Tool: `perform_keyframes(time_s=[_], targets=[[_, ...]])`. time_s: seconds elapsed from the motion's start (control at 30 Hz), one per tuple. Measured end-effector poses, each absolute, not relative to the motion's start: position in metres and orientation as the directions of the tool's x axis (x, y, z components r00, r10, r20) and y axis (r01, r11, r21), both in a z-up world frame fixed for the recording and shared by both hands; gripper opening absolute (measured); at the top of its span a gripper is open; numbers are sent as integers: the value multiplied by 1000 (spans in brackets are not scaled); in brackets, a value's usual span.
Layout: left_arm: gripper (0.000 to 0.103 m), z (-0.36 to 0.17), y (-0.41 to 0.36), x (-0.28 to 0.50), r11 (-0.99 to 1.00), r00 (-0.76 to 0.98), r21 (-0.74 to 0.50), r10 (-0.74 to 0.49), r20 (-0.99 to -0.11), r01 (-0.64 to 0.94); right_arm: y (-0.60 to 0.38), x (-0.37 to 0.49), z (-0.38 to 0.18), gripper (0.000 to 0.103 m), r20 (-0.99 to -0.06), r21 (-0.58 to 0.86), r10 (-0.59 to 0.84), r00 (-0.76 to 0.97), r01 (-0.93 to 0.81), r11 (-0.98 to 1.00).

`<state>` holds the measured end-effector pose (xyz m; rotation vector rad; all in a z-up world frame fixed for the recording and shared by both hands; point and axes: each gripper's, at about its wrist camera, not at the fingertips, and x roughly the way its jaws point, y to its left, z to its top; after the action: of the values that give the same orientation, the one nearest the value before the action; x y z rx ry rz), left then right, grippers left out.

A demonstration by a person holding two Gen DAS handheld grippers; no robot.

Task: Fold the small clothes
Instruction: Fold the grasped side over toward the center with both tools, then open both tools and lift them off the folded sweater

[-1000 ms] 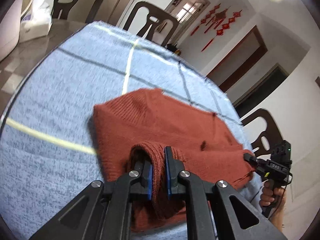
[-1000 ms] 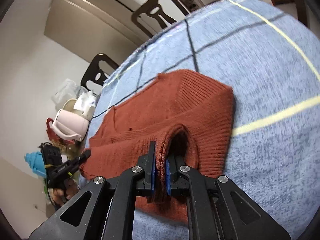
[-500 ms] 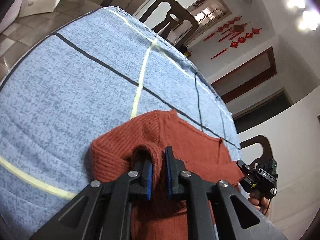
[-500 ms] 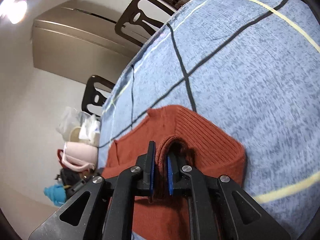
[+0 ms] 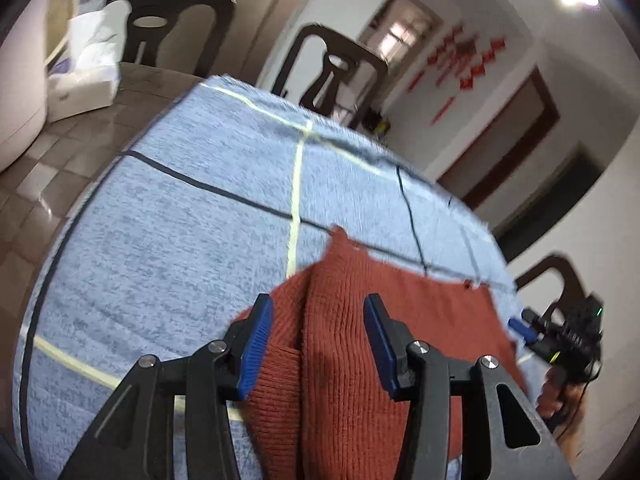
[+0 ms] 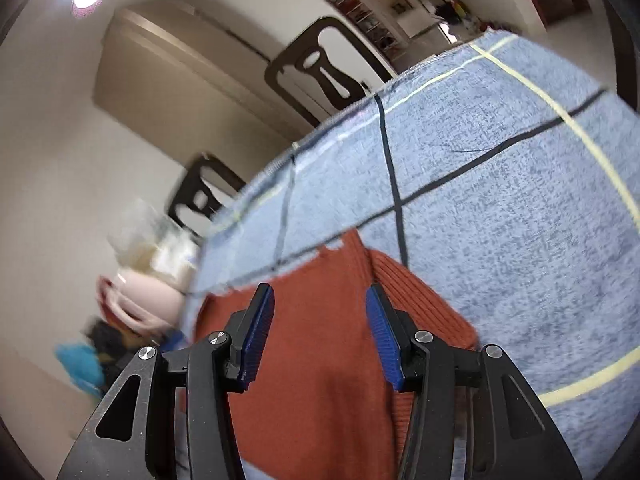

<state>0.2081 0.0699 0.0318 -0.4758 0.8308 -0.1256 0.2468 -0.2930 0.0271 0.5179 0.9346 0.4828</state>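
A rust-red knitted sweater (image 5: pixel 400 320) lies folded on the blue checked cloth (image 5: pixel 180 220). My left gripper (image 5: pixel 318 328) is open, its blue pads either side of the sweater's folded edge without pinching it. My right gripper (image 6: pixel 320 326) is open too, over the other end of the sweater (image 6: pixel 320 360), which lies flat beneath it. The right gripper also shows in the left wrist view (image 5: pixel 560 336) at the far right, held in a hand.
Dark chairs (image 5: pixel 332 68) stand around the table. A white tissue box (image 5: pixel 80 88) and a pale container sit on the bare tabletop at left. A pink kettle (image 6: pixel 140 296) and blue item (image 6: pixel 78 360) lie beyond the cloth's edge (image 6: pixel 256 184).
Both grippers were shut on the sweater's edge and carried it forward over itself. Now both have opened and let go; the folded layer lies on the sweater.
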Motion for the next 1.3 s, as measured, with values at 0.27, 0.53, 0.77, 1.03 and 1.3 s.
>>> perform_keyframes(time_s=[0.27,0.53,0.77,1.03,1.3], targets=[[44,15,44,238,948,615,-316,-219,-757,-51,-270,265,9,16,-765,402,449,462,-201,893],[7,19,38,234,955,656,-294,-204,-727,-28,-281,263,26,6,-705,415,457,543,-207,886],[8,15,37,231,961,655,-274,-177,-734,-48,-287,269,12,9,-741,432,438,509,-138,891],[22,54,18,171,968,713,-249,-199,-673,34,-265,193,61,23,-688,333,438,579,-285,899],[27,39,-59,130,946,647,-237,-324,-690,221,-204,134,44,23,-729,237,449,517,-425,874]])
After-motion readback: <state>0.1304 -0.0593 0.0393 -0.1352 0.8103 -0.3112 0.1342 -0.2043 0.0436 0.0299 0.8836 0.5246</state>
